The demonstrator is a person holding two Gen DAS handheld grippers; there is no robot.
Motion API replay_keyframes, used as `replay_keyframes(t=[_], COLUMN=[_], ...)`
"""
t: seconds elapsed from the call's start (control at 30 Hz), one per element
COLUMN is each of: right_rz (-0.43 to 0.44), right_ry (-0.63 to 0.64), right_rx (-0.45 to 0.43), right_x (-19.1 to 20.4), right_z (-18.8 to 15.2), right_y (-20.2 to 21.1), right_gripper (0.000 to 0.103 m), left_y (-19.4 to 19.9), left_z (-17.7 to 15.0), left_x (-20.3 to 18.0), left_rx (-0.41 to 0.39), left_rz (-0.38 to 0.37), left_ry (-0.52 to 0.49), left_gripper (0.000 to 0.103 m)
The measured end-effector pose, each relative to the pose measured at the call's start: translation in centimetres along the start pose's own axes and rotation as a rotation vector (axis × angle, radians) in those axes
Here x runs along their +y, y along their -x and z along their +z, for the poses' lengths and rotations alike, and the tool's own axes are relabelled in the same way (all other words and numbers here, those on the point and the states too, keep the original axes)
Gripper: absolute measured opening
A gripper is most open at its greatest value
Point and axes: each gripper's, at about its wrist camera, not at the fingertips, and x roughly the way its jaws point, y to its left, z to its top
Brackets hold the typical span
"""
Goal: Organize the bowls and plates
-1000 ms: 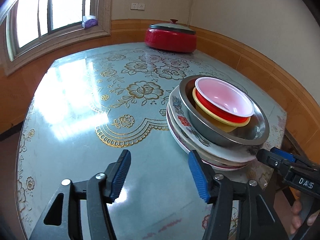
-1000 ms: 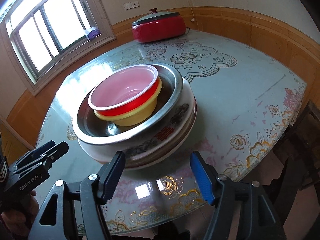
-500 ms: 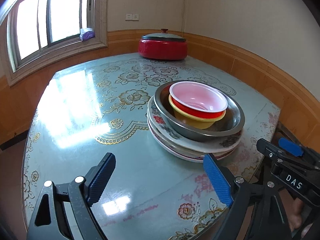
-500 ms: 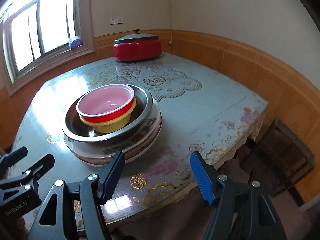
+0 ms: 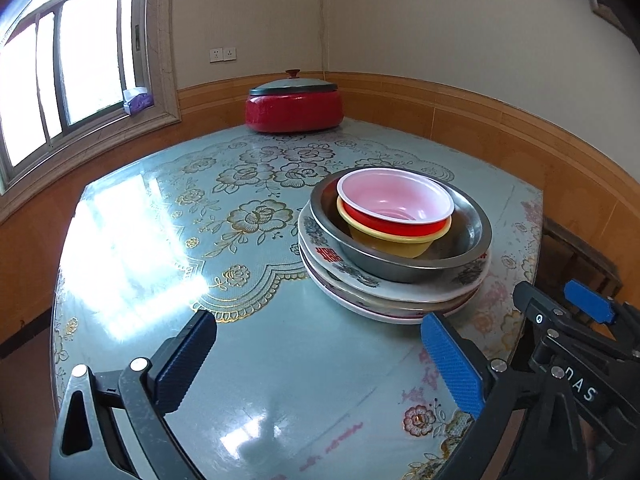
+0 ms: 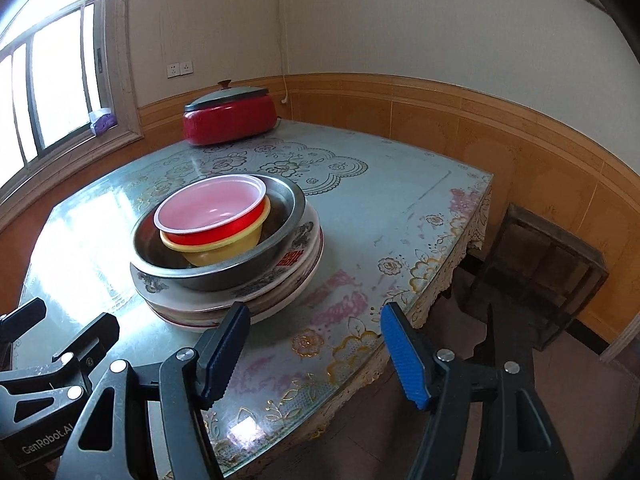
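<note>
On the table stands one stack: several patterned white plates [image 5: 360, 280] [image 6: 296, 276] at the bottom, a steel bowl [image 5: 472, 236] [image 6: 248, 264] on them, a yellow bowl [image 5: 384, 244] [image 6: 224, 254] inside it, and a red bowl with a pink inside [image 5: 396, 200] [image 6: 212, 208] on top. My left gripper [image 5: 320, 356] hovers over the table short of the stack, its jaws opening wide with nothing between them. My right gripper [image 6: 314, 352] hangs open and empty near the table's front edge, just right of the plates. Each gripper shows at the edge of the other's view.
A red lidded cooker [image 5: 294, 106] [image 6: 230, 118] sits at the table's far end by the wall. The glass-topped flowered table [image 5: 160, 240] [image 6: 400, 208] has a window to its left. A dark wooden crate [image 6: 540, 264] stands on the floor beyond the table's right corner.
Both grippers have drawn back from the stack, which now looks smaller and farther. The left jaws have spread much wider. The right gripper's view has swung right, showing the floor and the crate.
</note>
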Motion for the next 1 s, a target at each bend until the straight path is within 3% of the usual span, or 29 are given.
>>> replay_keyframes(t=[0.47,1.0], right_rz=[-0.042,-0.018], right_ry=[-0.002,0.028], right_rx=[-0.001,0.013], right_x=[2.0,3.0], right_z=[0.0,0.2], right_y=[-0.1,-0.6], right_gripper=[0.069,0.069], left_y=[-0.7,-0.7], left_z=[0.2,0.1], left_x=[1.7,2.2], left_rx=[-0.011,-0.019], left_rz=[-0.093,-0.036], left_ry=[-0.001,0.019], left_gripper=[0.103,0.103])
